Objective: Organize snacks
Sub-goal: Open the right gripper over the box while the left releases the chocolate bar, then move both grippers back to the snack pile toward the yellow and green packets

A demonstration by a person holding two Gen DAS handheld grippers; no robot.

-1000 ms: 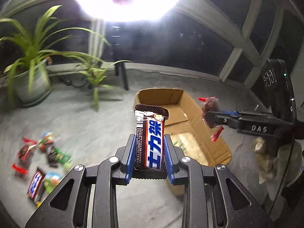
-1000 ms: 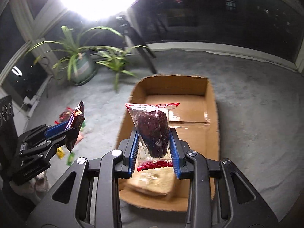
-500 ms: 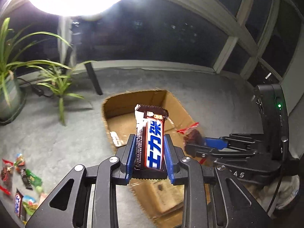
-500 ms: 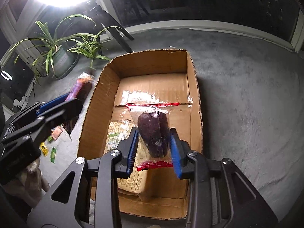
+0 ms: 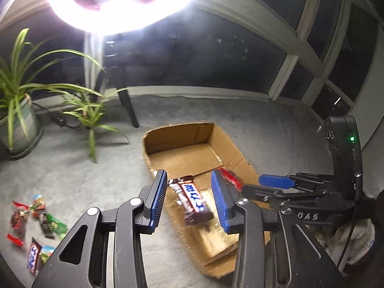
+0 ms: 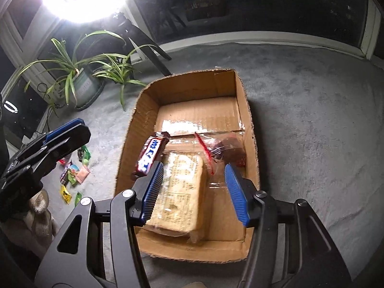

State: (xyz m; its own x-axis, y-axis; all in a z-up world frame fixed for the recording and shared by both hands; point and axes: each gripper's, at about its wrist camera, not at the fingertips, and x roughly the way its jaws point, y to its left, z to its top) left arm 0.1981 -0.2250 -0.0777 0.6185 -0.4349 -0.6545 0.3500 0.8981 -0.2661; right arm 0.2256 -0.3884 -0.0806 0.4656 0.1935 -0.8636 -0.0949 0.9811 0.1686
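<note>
An open cardboard box (image 5: 177,136) (image 6: 192,81) sits on the grey carpet. My left gripper (image 5: 189,180) hangs over it with its jaws opening; the chocolate bar (image 5: 194,201) (image 6: 150,156) has left the pads and tilts inside the box. My right gripper (image 6: 194,170) is above the box, jaws opening too, nothing pressed between them. The clear packet with a dark cake and red ends (image 6: 225,148) (image 5: 229,178) lies loose on the box floor. A pale wrapped block (image 6: 182,192) rests in the box below.
Several loose snacks (image 5: 36,218) (image 6: 74,170) lie on the carpet left of the box. A potted plant (image 5: 16,120) (image 6: 81,86) and a dark tripod leg (image 5: 128,110) stand behind. A bright lamp glares overhead. Dark windows line the back.
Both grippers opened. The chocolate bar dropped out of the left one into the box, and the cake packet fell from the right one onto the box floor.
</note>
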